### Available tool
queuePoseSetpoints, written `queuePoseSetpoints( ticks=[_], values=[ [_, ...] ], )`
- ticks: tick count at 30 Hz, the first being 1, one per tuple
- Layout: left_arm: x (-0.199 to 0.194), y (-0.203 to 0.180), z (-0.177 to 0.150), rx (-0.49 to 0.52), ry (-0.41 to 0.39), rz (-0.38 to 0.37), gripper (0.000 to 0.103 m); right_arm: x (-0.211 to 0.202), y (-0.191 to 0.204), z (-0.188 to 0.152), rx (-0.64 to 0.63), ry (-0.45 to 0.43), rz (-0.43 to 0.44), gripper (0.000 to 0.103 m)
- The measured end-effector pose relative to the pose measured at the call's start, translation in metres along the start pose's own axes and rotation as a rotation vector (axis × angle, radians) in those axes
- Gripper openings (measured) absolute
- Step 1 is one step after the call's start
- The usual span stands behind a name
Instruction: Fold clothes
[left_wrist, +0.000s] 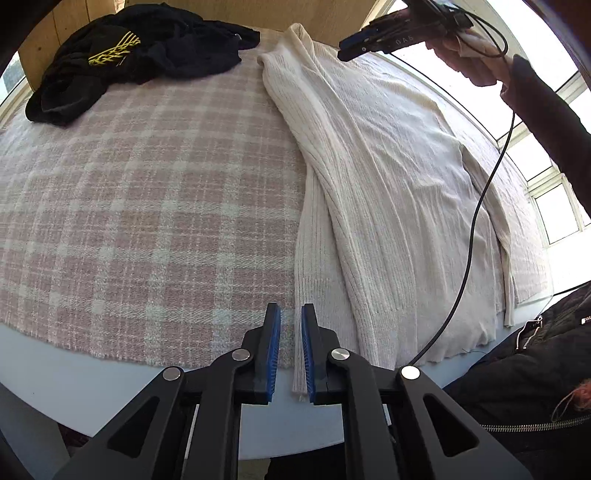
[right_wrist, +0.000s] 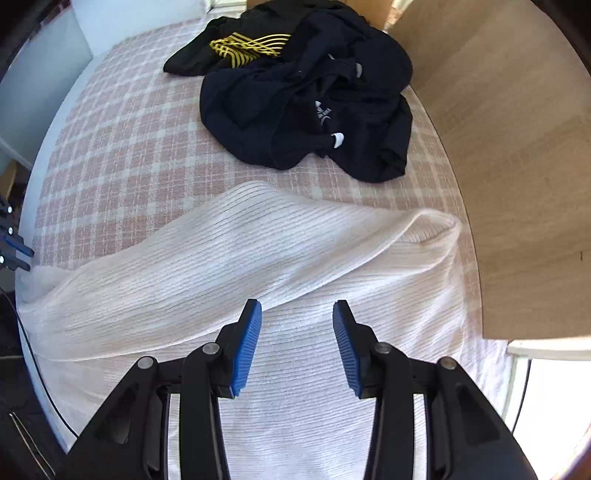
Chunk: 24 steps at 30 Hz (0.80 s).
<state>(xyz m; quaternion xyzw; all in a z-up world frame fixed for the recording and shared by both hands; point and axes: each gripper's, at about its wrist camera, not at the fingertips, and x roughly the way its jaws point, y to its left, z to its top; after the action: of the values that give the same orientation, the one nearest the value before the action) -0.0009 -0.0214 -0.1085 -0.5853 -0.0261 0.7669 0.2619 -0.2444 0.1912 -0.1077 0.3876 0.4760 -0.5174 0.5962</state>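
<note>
Left wrist view: left gripper (left_wrist: 291, 349) nearly closed, 2 pads pinching the ribbed sleeve cuff (left_wrist: 300, 354) of the cream sweater (left_wrist: 388, 177) at the table's near edge. Sweater lies flat on the plaid cloth (left_wrist: 147, 206).

Right wrist view: right gripper (right_wrist: 297, 345) part open, empty, above the sweater. Black clothes (right_wrist: 306, 96) beyond. Knit looks soft, light, stretchy; grab hems or cuffs.

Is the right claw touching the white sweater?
Apart. The right wrist view shows the right claw open above the white sweater, nothing between its pads.
</note>
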Motion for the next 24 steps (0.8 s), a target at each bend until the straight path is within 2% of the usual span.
queuePoseSetpoints(
  ticks=[3,5,9,11,14,16,18,20,22,24],
  values=[
    [-0.016,0.013,0.036,0.027,-0.064,-0.032,0.018,-0.002,-0.040,-0.017,0.258,-0.033,0.040,0.040],
    [-0.015,0.019,0.074,0.073,-0.078,-0.011,0.018,-0.001,-0.054,-0.019,0.332,-0.052,0.024,0.040],
    [0.008,0.014,0.160,0.161,-0.109,-0.087,0.022,0.012,-0.070,-0.003,0.379,-0.071,-0.027,0.040],
    [0.026,0.007,0.199,0.196,-0.111,-0.131,0.024,0.023,-0.080,0.005,0.382,-0.044,-0.076,0.040],
    [0.061,-0.001,0.250,0.241,-0.076,-0.181,0.024,0.036,-0.097,0.007,0.396,-0.008,-0.117,0.040],
    [0.089,-0.003,0.278,0.252,-0.043,-0.166,0.024,0.041,-0.105,0.004,0.415,-0.013,-0.097,0.040],
    [0.117,-0.002,0.292,0.279,0.022,-0.122,0.024,0.045,-0.110,0.000,0.426,-0.018,-0.082,0.040],
    [0.135,0.003,0.293,0.299,0.081,-0.052,0.021,0.050,-0.109,-0.001,0.405,-0.018,-0.092,0.040],
    [0.136,0.011,0.291,0.305,0.080,-0.036,0.003,0.054,-0.108,0.000,0.370,-0.015,-0.114,0.040],
    [0.132,0.023,0.288,0.287,0.079,-0.037,0.002,0.056,-0.108,0.002,0.345,-0.027,-0.130,0.040]
  ],
)
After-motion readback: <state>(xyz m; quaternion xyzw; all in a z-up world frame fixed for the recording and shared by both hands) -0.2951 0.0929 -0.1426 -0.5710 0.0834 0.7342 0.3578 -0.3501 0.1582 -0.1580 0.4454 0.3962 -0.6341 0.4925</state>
